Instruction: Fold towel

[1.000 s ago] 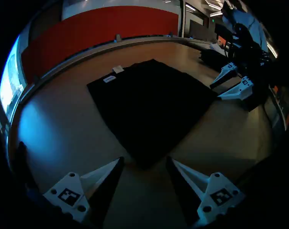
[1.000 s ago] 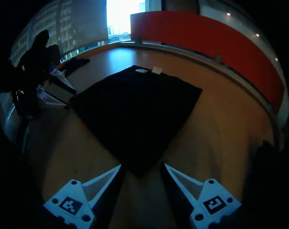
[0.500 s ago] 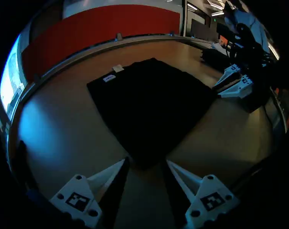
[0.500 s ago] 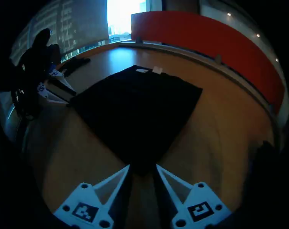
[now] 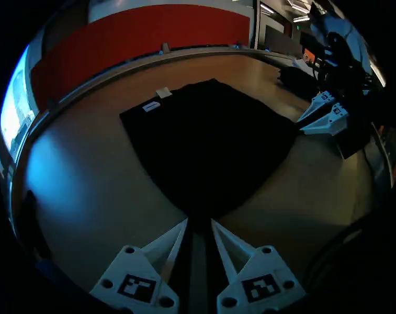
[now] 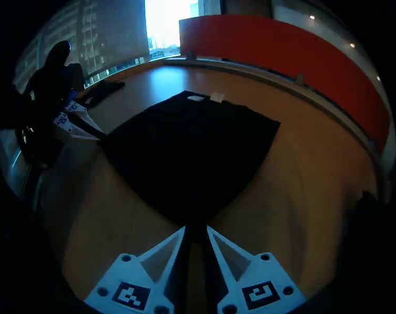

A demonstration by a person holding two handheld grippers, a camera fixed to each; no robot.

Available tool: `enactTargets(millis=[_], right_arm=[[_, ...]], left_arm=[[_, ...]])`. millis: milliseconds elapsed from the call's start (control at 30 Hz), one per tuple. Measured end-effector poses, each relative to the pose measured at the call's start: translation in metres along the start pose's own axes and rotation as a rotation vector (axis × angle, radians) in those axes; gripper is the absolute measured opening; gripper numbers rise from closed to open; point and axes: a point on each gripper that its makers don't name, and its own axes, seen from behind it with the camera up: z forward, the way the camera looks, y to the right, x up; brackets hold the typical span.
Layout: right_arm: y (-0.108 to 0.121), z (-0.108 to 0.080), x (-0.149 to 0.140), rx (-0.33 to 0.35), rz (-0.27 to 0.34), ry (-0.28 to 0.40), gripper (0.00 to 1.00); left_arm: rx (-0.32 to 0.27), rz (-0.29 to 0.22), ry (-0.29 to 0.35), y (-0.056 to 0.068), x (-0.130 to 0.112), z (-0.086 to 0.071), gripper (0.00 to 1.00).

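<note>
A black towel (image 5: 208, 141) lies flat on the wooden table (image 5: 82, 172), one corner pointing at each camera. In the left gripper view my left gripper (image 5: 198, 224) is shut on the towel's nearest corner. Farther right in that view the right gripper (image 5: 312, 116) pinches the neighbouring corner. In the right gripper view my right gripper (image 6: 196, 230) is closed on the near corner of the towel (image 6: 192, 152). The left gripper (image 6: 93, 131) grips the corner at the left there. Two small white tags (image 5: 151, 106) sit at the towel's far corner.
A red wall panel (image 5: 135, 36) runs behind the table's curved back edge (image 6: 302, 97). A dark bundle (image 5: 297, 78) lies on the table beyond the right gripper, and shows as a dark bundle (image 6: 101, 88) near the window side. A person's dark shape (image 6: 51, 78) holds the grippers.
Both grippers went from open to shut, their fingers closing in on the towel corners. The towel still lies flat in the same place.
</note>
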Motion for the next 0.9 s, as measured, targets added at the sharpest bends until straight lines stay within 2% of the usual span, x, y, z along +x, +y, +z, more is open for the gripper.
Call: enactTargets(millis=[900], right_arm=[[0.0032, -0.0038, 0.0083, 0.003, -0.004, 0.009, 0.12]], left_arm=[[-0.014, -0.013, 0.001, 0.0026, 0.0025, -0.0008, 0.14]])
